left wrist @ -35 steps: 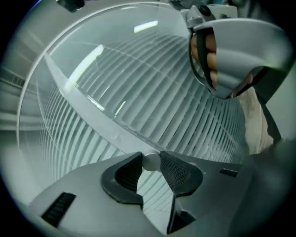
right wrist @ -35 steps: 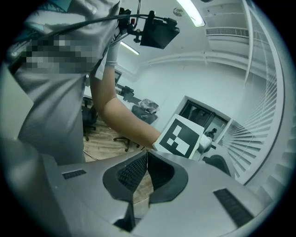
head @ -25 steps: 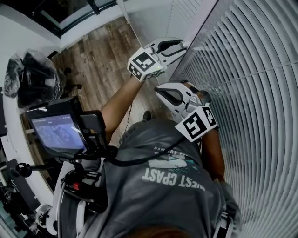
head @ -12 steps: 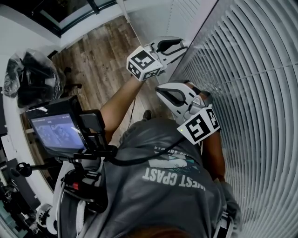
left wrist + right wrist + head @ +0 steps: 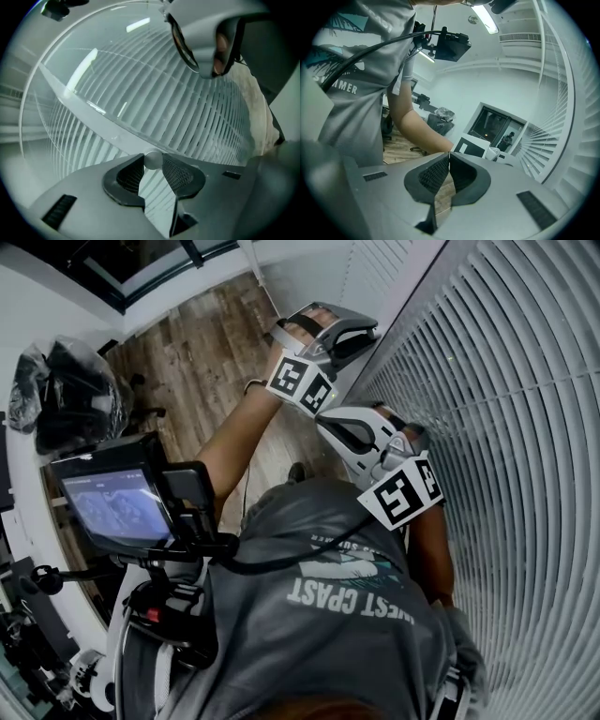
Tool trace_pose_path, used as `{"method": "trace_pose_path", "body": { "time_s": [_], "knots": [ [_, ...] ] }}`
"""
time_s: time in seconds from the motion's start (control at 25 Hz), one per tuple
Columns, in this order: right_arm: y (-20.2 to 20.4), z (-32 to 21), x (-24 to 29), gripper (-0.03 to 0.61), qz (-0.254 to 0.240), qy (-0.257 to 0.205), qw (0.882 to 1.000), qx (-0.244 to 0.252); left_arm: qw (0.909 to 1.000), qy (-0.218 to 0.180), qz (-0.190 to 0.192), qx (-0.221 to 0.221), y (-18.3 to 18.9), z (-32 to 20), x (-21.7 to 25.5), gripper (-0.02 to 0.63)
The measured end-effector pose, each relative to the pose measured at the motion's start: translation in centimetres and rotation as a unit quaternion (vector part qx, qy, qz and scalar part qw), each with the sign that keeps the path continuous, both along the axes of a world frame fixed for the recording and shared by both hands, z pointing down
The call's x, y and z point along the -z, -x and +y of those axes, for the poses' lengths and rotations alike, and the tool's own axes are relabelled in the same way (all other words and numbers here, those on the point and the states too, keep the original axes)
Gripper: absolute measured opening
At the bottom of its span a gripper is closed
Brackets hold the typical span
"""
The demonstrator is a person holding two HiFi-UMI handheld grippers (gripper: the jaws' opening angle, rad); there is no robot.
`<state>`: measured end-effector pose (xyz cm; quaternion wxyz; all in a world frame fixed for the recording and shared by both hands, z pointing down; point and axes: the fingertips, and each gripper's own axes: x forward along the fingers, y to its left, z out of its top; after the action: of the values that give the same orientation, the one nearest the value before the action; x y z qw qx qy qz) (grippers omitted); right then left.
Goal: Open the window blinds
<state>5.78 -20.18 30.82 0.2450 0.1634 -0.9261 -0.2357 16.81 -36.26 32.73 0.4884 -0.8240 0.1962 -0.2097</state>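
White slatted window blinds (image 5: 506,427) fill the right of the head view and the background of the left gripper view (image 5: 154,93). My left gripper (image 5: 364,334) reaches up to the blinds' left edge. It is shut on the clear tilt wand (image 5: 152,160), whose round section sits pinched between the ribbed pads. The wand runs up and left from the jaws. My right gripper (image 5: 321,421) hangs just below the left one, beside the blinds, pointing back toward the room. In the right gripper view its jaws (image 5: 449,157) are shut with nothing between them.
My grey-shirted torso (image 5: 356,615) fills the lower middle. A small monitor on a chest rig (image 5: 117,507) juts out at left. Black bags (image 5: 70,395) sit at far left on the wooden floor (image 5: 197,362). The window frame's edge (image 5: 394,310) runs beside the left gripper.
The left gripper has rolled about its own axis while staying at the blinds' edge; its marker cube has swung from the top down toward me. The right gripper has not moved.
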Motion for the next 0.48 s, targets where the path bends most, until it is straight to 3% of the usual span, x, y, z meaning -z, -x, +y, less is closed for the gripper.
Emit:
{"method": "trace_pose_path", "body": {
  "time_s": [0.08,0.12,0.16,0.2,0.28,0.32,0.36,0.48],
  "knots": [
    [-0.1,0.0,0.1,0.005,0.0,-0.001,1.0,-0.001,0.9941,0.089,0.061,-0.011,0.0,-0.1,0.0,0.126],
    [-0.1,0.1,0.2,0.005,0.0,-0.002,1.0,-0.002,0.98,0.164,0.111,-0.022,0.2,-0.1,0.2,0.127],
    [-0.2,0.1,0.3,0.005,0.0,-0.002,1.0,-0.002,0.9524,0.248,0.173,-0.037,0.4,-0.1,0.6,0.132],
    [-0.2,0.2,0.4,0.005,0.0,-0.002,1.0,-0.003,0.9098,0.333,0.241,-0.054,0.8,-0.2,1.3,0.144],
    [-0.3,0.2,0.5,0.005,0.0,-0.003,1.0,-0.004,0.8115,0.462,0.349,-0.078,1.5,-0.7,2.1,0.147],
    [-0.4,0.2,0.5,0.005,0.0,-0.004,1.0,-0.005,0.781,0.495,0.372,-0.082,1.6,-0.9,2.1,0.147],
    [-0.4,0.2,0.5,0.005,0.001,-0.004,1.0,-0.006,0.7688,0.509,0.378,-0.08,1.6,-1.0,1.9,0.147],
    [-0.5,0.0,0.4,0.005,0.004,-0.006,1.0,-0.009,0.7688,0.517,0.371,-0.067,1.0,-1.1,1.5,0.13]
  ]
}}
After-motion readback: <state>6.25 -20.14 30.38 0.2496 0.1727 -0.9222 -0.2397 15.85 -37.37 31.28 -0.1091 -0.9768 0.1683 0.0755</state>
